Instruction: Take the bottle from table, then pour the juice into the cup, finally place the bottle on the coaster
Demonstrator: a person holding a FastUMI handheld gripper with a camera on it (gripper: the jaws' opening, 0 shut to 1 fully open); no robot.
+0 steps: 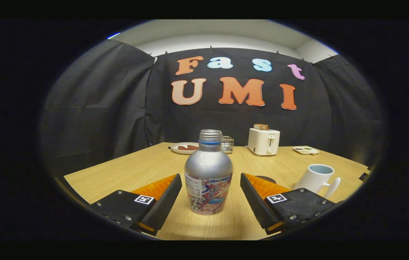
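Gripper view: the gripper (209, 196) is open, its fingers either side of the upright bottle (208, 175) on the worktop (146, 162), not touching. Cup (318, 177) waits right. Grasping, pouring and placing all remain.

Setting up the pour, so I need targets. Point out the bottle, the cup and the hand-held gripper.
bottle (208, 169): gripper view, on its silver shoulder.
cup (314, 178): gripper view, on its white side wall.
hand-held gripper (209, 196): gripper view, midway between its open fingers.

Staged recording booth — black cloth wall (117, 108) pinned up around a wooden table (135, 166), plain white room wall above. Kitchen props along the far edge: toaster (263, 141), plate (183, 147) — the gripper's (210, 196) fingers spread wide.
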